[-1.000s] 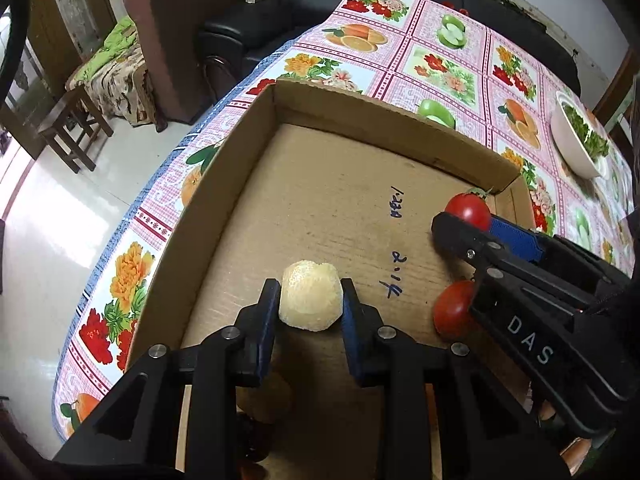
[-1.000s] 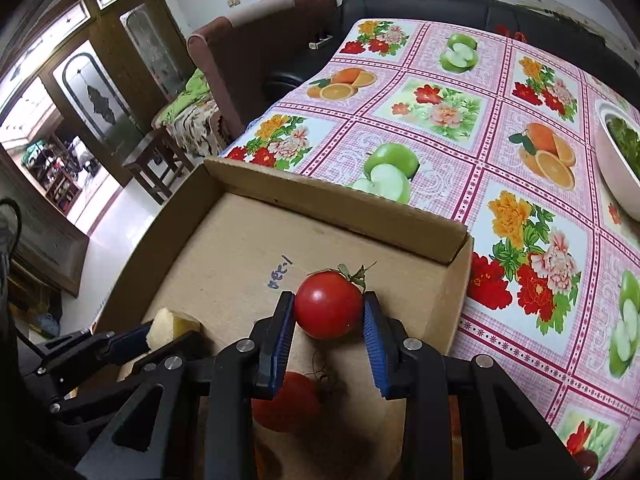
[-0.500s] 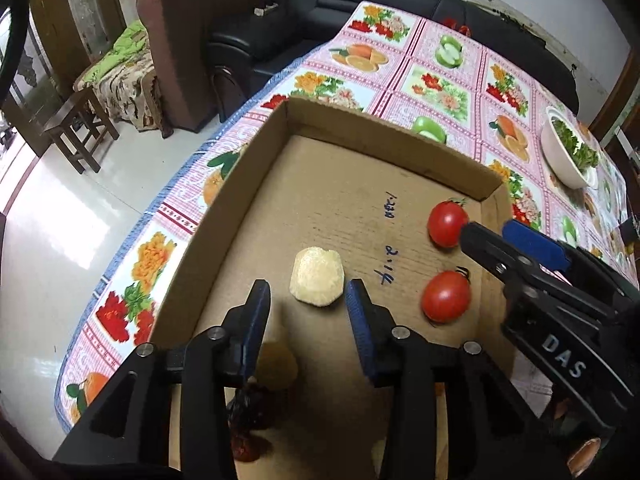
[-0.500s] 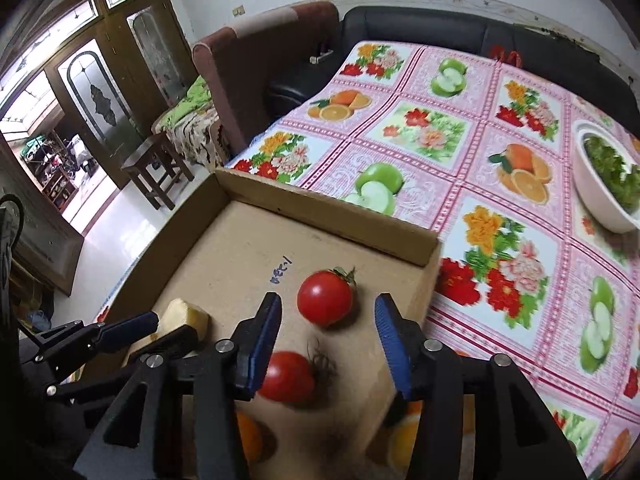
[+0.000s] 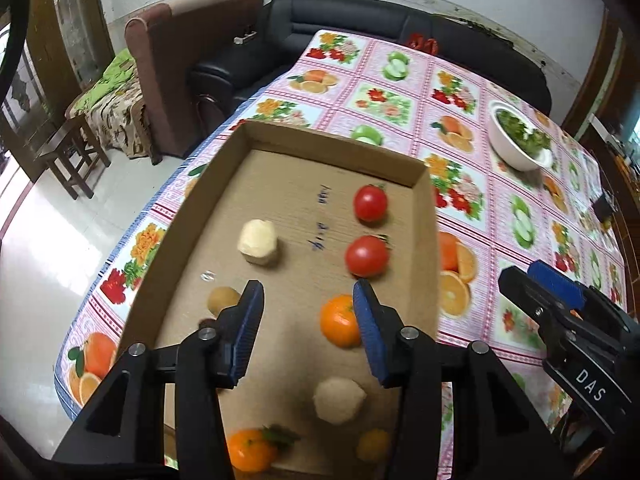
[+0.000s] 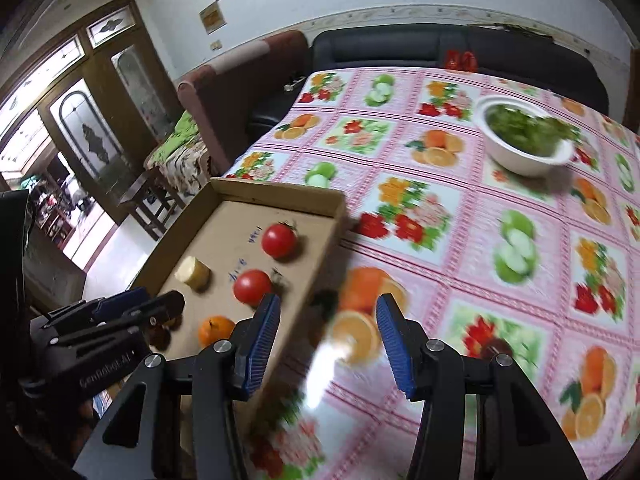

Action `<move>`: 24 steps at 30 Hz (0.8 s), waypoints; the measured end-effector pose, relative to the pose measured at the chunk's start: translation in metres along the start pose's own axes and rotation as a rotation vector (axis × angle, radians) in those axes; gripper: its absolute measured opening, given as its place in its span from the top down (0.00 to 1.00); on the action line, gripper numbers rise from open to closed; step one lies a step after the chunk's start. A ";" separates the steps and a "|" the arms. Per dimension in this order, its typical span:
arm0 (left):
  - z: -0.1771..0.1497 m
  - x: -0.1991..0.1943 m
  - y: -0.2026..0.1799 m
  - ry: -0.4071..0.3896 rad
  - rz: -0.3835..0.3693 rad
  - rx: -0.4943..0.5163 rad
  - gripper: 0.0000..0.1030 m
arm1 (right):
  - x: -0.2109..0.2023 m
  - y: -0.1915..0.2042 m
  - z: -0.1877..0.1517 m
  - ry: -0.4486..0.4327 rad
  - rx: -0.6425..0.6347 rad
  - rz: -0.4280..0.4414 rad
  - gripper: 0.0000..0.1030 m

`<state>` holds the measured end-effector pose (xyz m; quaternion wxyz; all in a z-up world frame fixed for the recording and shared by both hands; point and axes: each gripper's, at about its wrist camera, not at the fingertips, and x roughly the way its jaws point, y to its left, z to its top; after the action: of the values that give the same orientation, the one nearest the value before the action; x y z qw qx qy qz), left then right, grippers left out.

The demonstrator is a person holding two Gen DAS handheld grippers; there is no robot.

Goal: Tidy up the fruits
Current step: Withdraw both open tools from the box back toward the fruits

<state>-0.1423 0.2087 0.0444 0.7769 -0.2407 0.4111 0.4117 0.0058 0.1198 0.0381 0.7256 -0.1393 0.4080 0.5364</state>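
Observation:
A shallow cardboard tray (image 5: 328, 140) lies on the fruit-print tablecloth. It holds a pale peeled fruit (image 5: 258, 242), two tomatoes (image 5: 371, 203) (image 5: 367, 256), an orange (image 5: 340, 321) and several more small fruits nearer me. My left gripper (image 5: 306, 300) hangs above the tray's near half with its jaws opening and nothing between them. My right gripper (image 6: 328, 312) is open and empty, above the tablecloth just right of the tray's right wall (image 6: 320, 248). The right wrist view shows the tomatoes (image 6: 279, 241) (image 6: 252, 287) and the pale fruit (image 6: 193, 272) resting in the tray.
A white bowl of greens (image 6: 524, 140) stands on the far right of the table. A black sofa (image 5: 400, 28) and a brown armchair (image 5: 180, 60) border the table's far and left sides. A wooden stool (image 5: 72, 152) stands on the floor at left.
The left gripper let go of the pale fruit and the right let go of a tomato. Both opened, rose and pulled back; the right one swung right, off the tray.

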 end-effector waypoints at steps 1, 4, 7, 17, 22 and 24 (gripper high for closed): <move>-0.002 -0.003 -0.004 -0.005 0.001 0.007 0.56 | -0.004 -0.003 -0.003 -0.003 0.006 -0.004 0.50; -0.007 -0.009 -0.013 -0.009 -0.011 0.016 0.56 | -0.020 -0.017 -0.014 -0.014 0.031 -0.017 0.48; -0.012 -0.014 -0.024 -0.011 -0.022 0.035 0.56 | -0.034 -0.031 -0.027 -0.024 0.058 -0.030 0.46; -0.026 -0.019 -0.068 0.007 -0.081 0.111 0.56 | -0.066 -0.091 -0.074 -0.023 0.160 -0.110 0.46; -0.034 -0.016 -0.088 0.032 -0.117 0.142 0.57 | -0.074 -0.120 -0.096 -0.014 0.213 -0.150 0.46; -0.036 -0.014 -0.096 0.039 -0.124 0.157 0.57 | -0.074 -0.129 -0.103 -0.005 0.229 -0.157 0.46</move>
<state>-0.0822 0.1242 0.0393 0.8091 -0.2121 0.4415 0.3248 0.0683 -0.0452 -0.0022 0.7774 -0.0858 0.4526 0.4282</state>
